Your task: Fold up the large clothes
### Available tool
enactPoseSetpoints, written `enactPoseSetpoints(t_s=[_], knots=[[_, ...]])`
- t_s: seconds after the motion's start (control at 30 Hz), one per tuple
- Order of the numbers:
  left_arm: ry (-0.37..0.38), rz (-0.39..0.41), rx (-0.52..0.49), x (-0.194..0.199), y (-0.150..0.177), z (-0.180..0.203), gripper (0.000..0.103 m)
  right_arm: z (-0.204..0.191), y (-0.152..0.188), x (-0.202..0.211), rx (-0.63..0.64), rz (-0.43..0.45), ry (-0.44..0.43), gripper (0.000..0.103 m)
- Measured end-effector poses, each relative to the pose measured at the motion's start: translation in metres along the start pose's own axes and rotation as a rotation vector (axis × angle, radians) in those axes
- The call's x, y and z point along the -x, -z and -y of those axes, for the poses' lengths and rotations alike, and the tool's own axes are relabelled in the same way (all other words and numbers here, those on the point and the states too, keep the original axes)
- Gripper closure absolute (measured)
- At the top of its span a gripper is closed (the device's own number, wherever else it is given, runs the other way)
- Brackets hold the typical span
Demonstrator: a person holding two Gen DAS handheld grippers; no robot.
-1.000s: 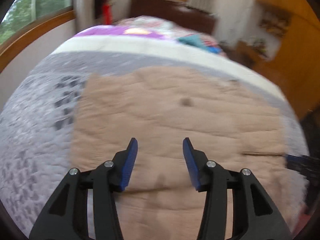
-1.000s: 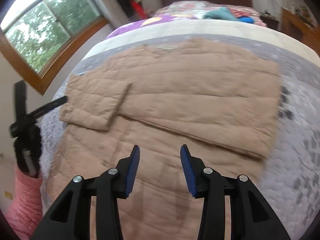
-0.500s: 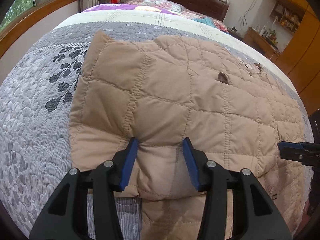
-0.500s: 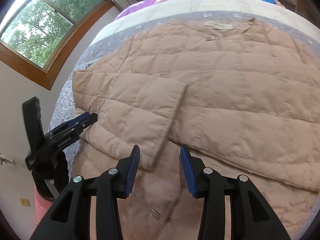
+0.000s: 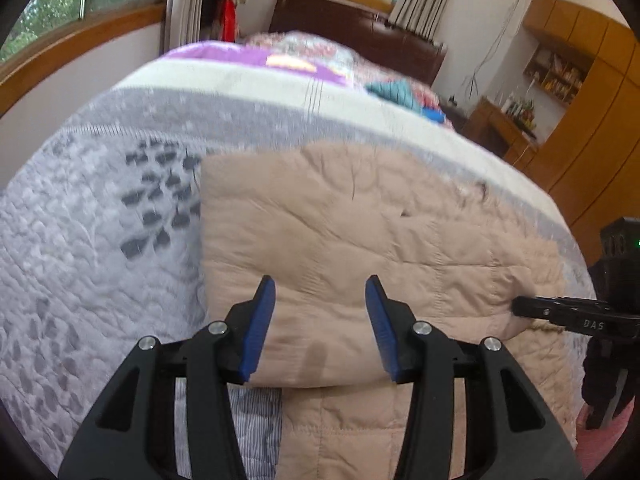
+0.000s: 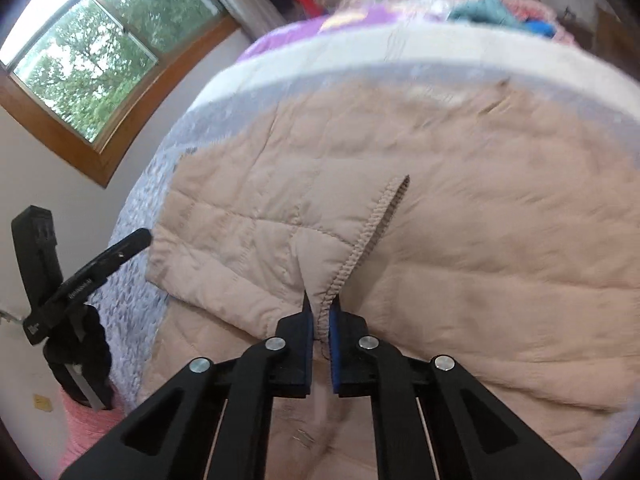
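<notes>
A beige quilted coat [image 6: 460, 240] lies spread across the bed [image 5: 100, 240], one sleeve [image 6: 256, 256] folded over its body. The right gripper [image 6: 320, 312] is clamped on the sleeve's cuff. The left gripper [image 5: 320, 320] hovers above the coat's folded edge, jaws apart, holding nothing.

Right tongs [image 6: 320, 312] apparently pinching sleeve cuff [image 6: 362, 240]
</notes>
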State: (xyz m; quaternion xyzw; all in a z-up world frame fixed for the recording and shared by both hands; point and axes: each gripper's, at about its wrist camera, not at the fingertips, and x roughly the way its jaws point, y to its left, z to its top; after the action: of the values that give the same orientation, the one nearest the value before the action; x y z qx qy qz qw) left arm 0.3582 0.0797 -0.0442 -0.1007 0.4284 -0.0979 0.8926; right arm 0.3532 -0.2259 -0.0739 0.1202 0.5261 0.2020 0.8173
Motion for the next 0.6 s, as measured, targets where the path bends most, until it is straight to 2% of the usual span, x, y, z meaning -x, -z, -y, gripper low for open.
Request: enactPoseSetpoints(t_s=[0.17, 0.27, 0.47, 0.6], knots=[[-0.007, 0.022, -0.018, -0.001, -0.011, 0.014, 0.057, 0.036, 0.003, 0.052, -0.036, 0.088, 0.051, 0.097], [-0.002, 0.001, -0.040, -0.014, -0.013, 0.026, 0.057, 0.059, 0.006, 0.074, -0.062, 0.138, 0.123, 0.097], [0.001, -0.035, -0.114, -0.043, -0.014, 0.061, 0.057, 0.100, 0.012, 0.086, -0.136, 0.160, 0.166, 0.097], [-0.047, -0.077, -0.167, -0.069, -0.010, 0.076, 0.058, 0.120, 0.019, 0.071, -0.174, 0.129, 0.173, 0.097]])
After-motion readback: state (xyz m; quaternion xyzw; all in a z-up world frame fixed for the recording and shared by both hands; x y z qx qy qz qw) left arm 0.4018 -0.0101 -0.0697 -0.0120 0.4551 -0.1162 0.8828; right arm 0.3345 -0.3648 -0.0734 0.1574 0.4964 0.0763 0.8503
